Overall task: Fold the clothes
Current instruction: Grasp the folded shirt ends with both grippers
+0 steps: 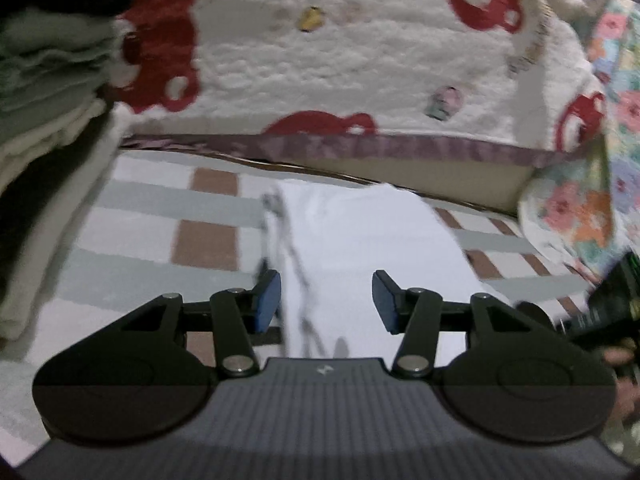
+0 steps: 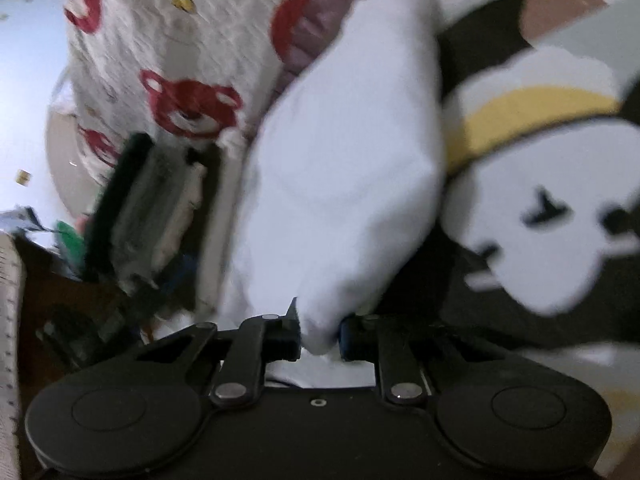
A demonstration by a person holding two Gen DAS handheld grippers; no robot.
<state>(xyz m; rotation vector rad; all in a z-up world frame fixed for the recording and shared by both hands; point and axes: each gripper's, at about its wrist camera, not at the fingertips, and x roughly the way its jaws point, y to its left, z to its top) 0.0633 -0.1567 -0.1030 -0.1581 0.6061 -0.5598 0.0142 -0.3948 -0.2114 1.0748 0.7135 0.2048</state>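
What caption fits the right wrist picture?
Right gripper pinches a white garment beside a stack of folded clothes.

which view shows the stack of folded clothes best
The left wrist view: the stack of folded clothes lies at its left edge with separate layers visible. In the right wrist view the stack is tilted and motion-blurred.

A white blanket (image 1: 360, 52) printed with red bears hangs behind a checked mat (image 1: 160, 216). A floral fabric (image 1: 580, 208) lies at the right edge.
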